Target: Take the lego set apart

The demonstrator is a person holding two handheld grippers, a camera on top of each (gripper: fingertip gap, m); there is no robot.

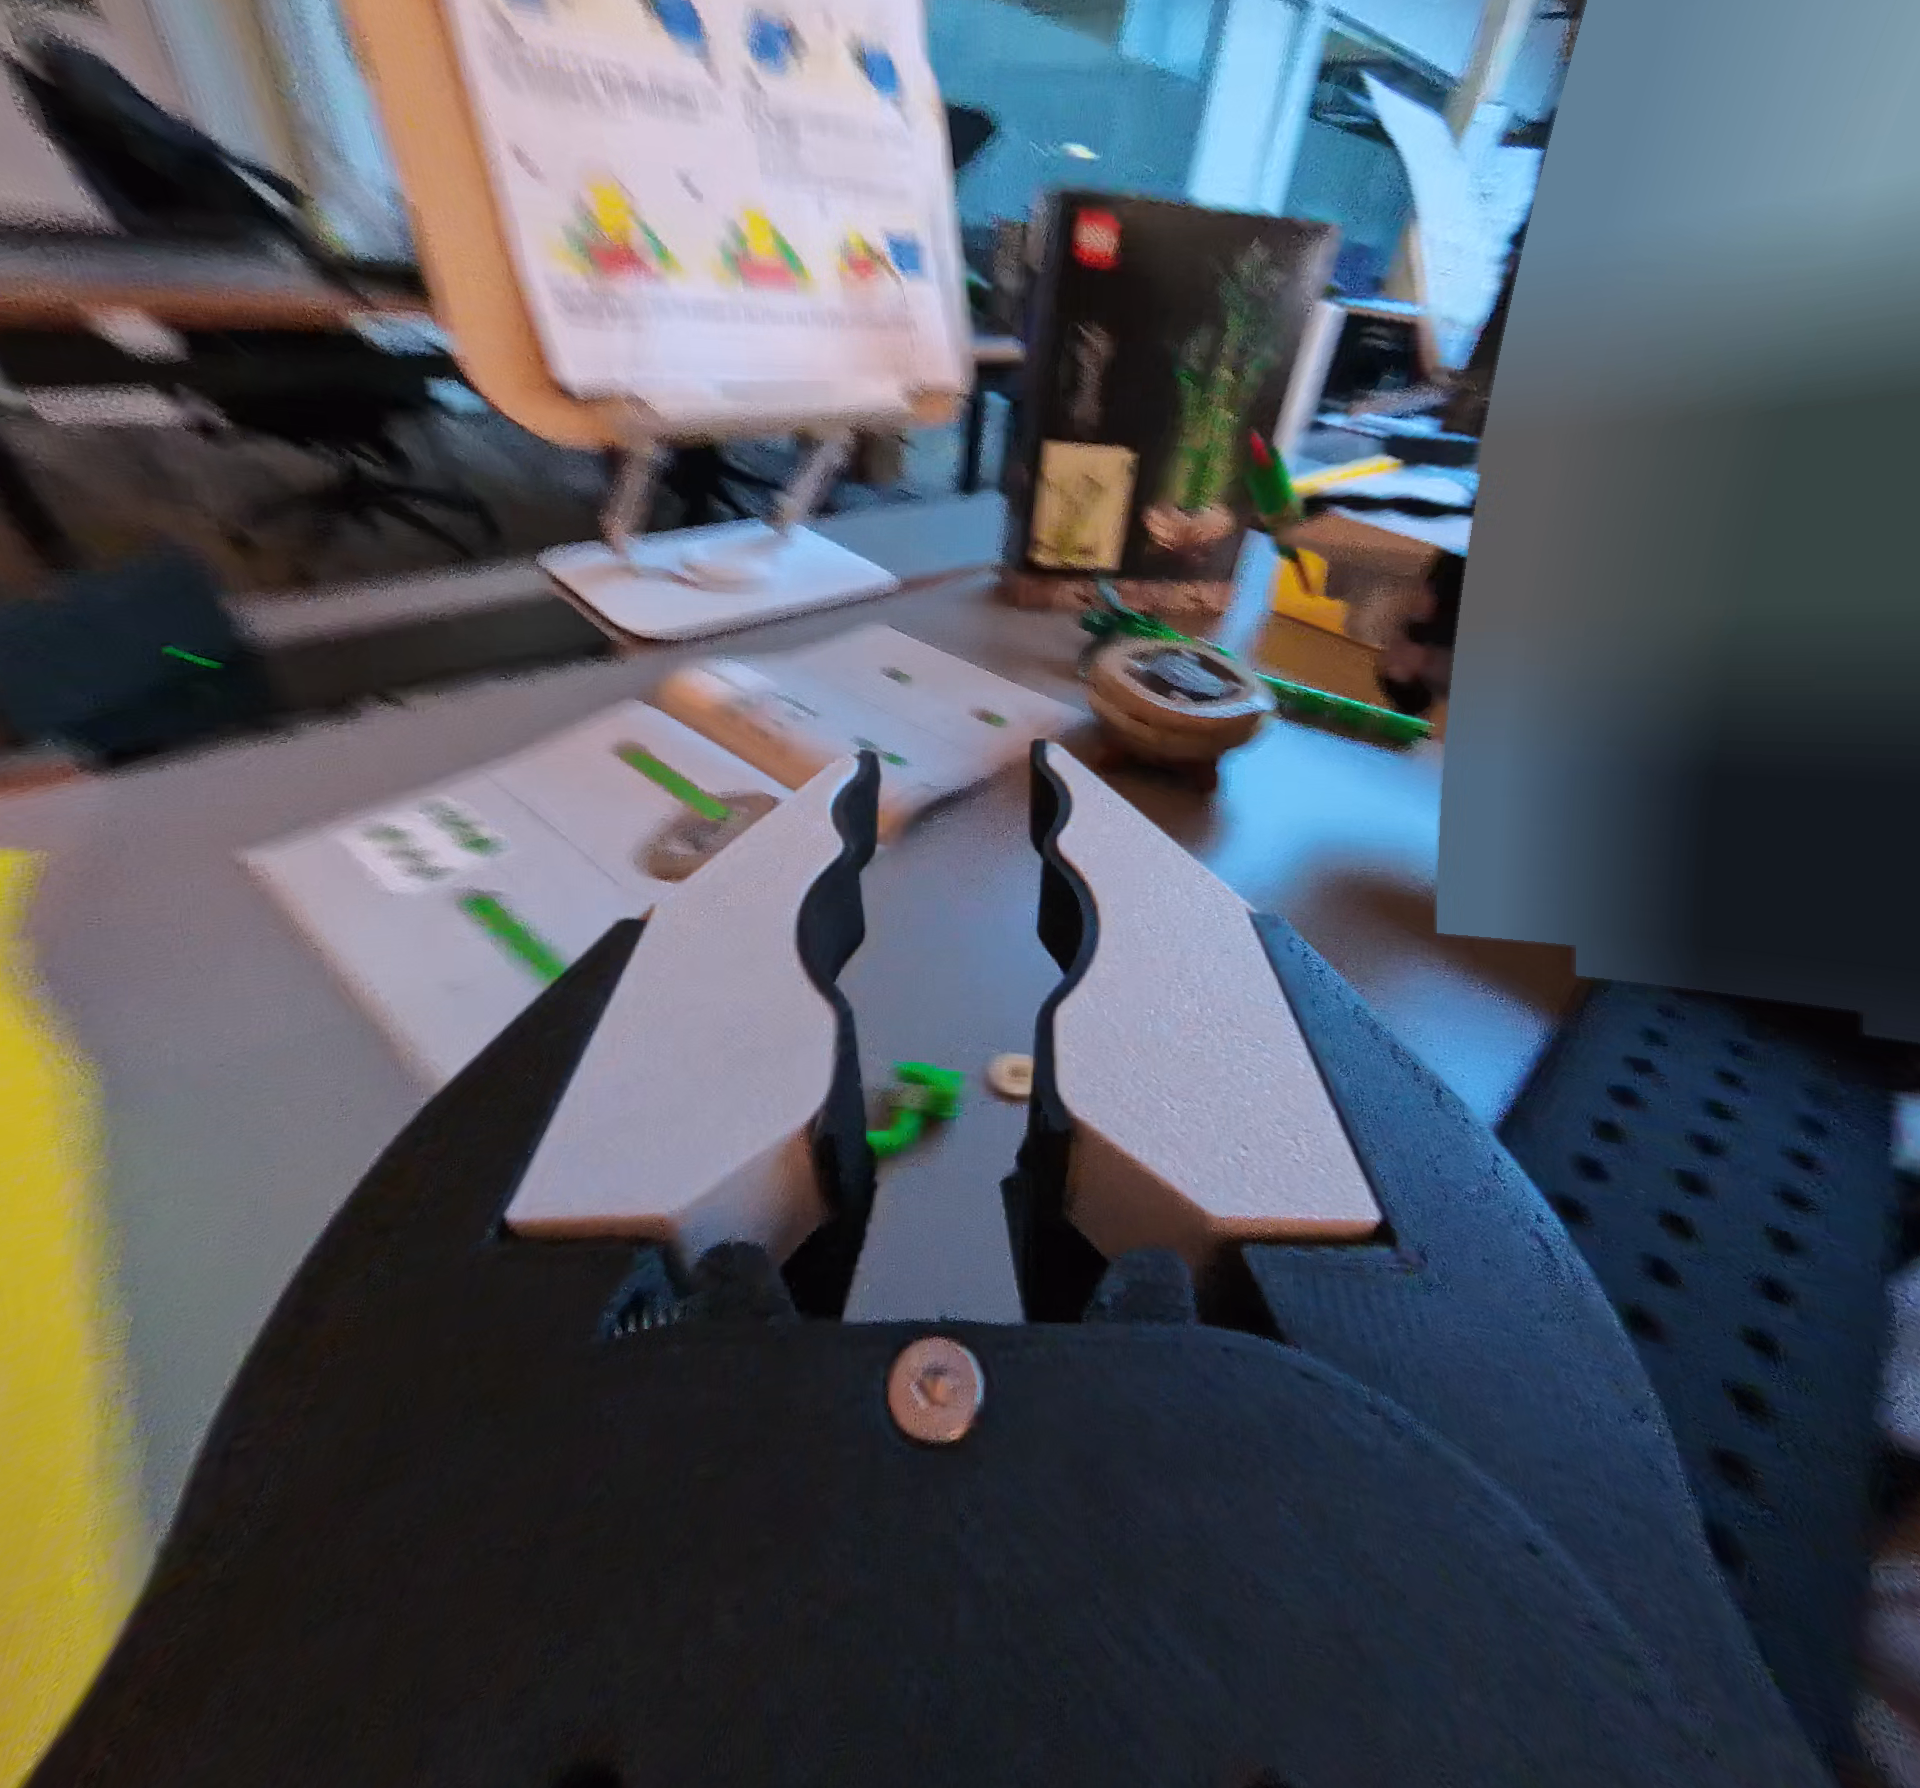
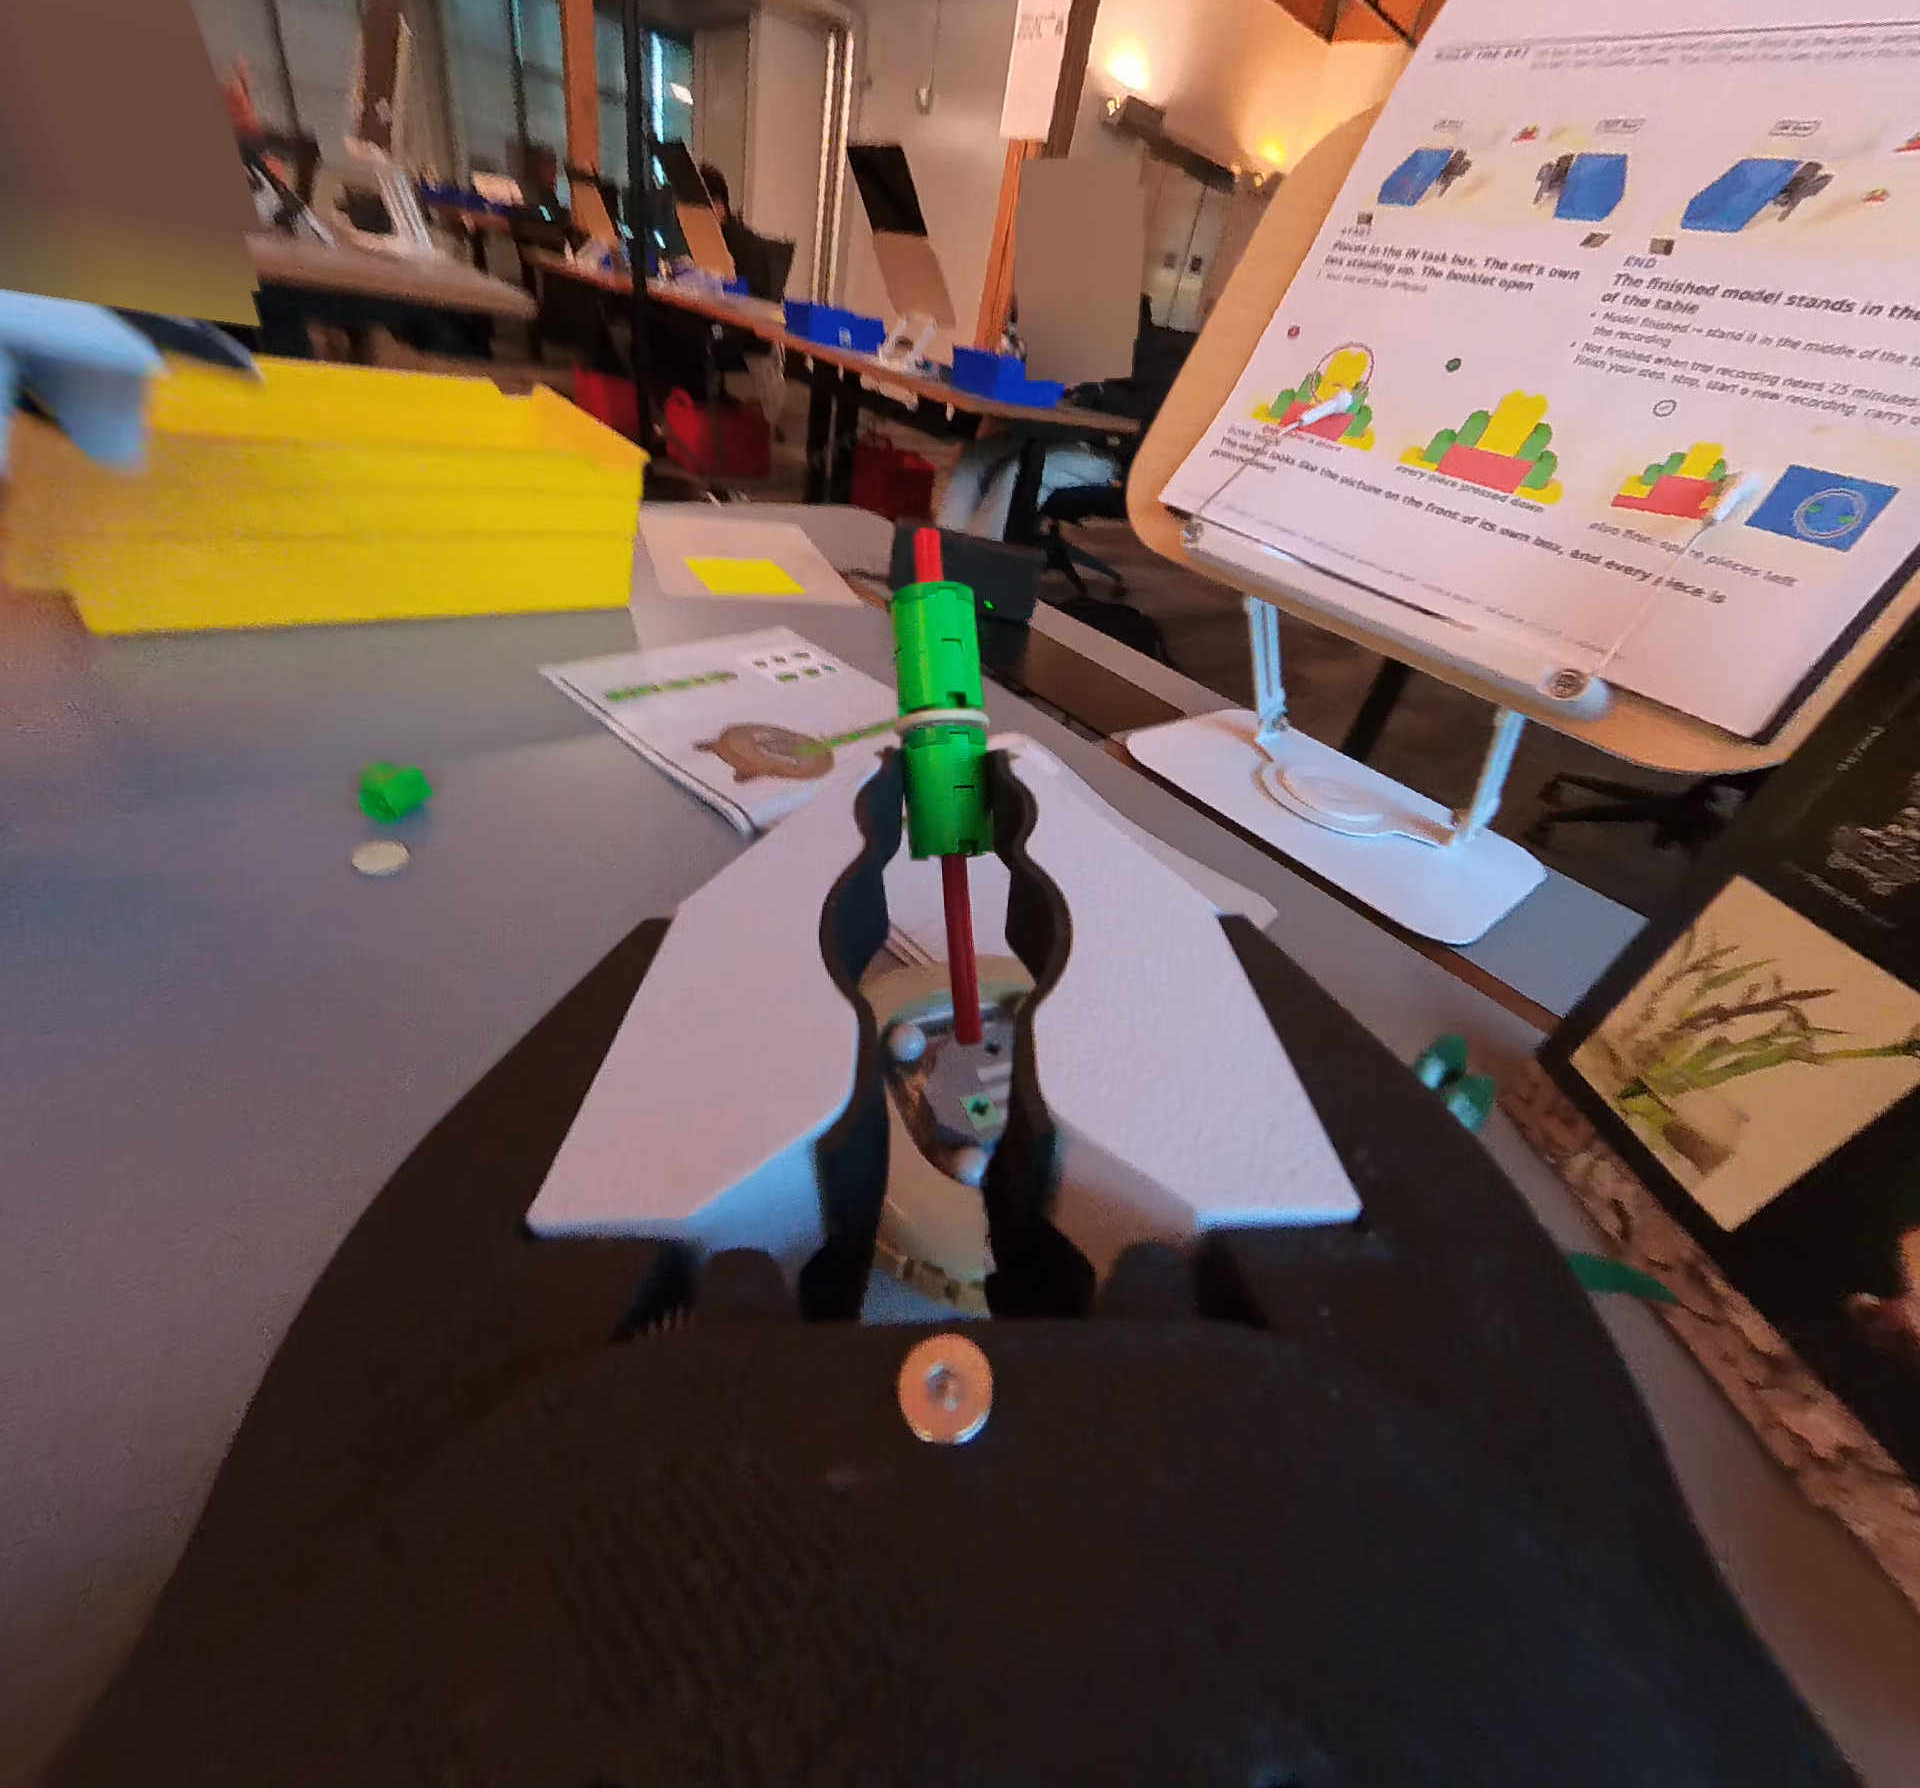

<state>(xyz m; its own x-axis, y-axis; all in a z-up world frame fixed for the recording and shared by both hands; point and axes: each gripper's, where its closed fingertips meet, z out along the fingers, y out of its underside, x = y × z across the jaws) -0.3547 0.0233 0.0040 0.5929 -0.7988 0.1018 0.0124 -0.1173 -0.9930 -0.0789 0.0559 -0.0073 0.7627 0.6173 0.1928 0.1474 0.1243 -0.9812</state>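
My right gripper (image 2: 943,793) is shut on a green bamboo stalk (image 2: 935,647) threaded on a red axle (image 2: 961,959). The axle's lower end points at the tan pot (image 2: 935,1229) with its grey insert, seen between the fingers; I cannot tell whether it is seated. My left gripper (image 1: 954,782) is open and empty above the table. Below it lie a small loose green piece (image 1: 914,1110) and a tan round piece (image 1: 1010,1073); both show in the right wrist view, the green piece (image 2: 392,790) and the round piece (image 2: 379,857). The pot (image 1: 1174,699) stands farther off, with a green stalk (image 1: 1340,704) lying beside it.
An open booklet (image 1: 623,845) (image 2: 727,720) lies on the grey table. An instruction board on a white stand (image 2: 1558,336) (image 1: 686,138) and the set's dark box (image 1: 1153,408) (image 2: 1766,1011) stand at the back. Yellow trays (image 2: 343,491) are stacked at the left. More green pieces (image 2: 1455,1094) lie by the box. Left tips to right tips: about 30 cm. The green piece (image 2: 392,790) is about 15 cm from my left fingertips.
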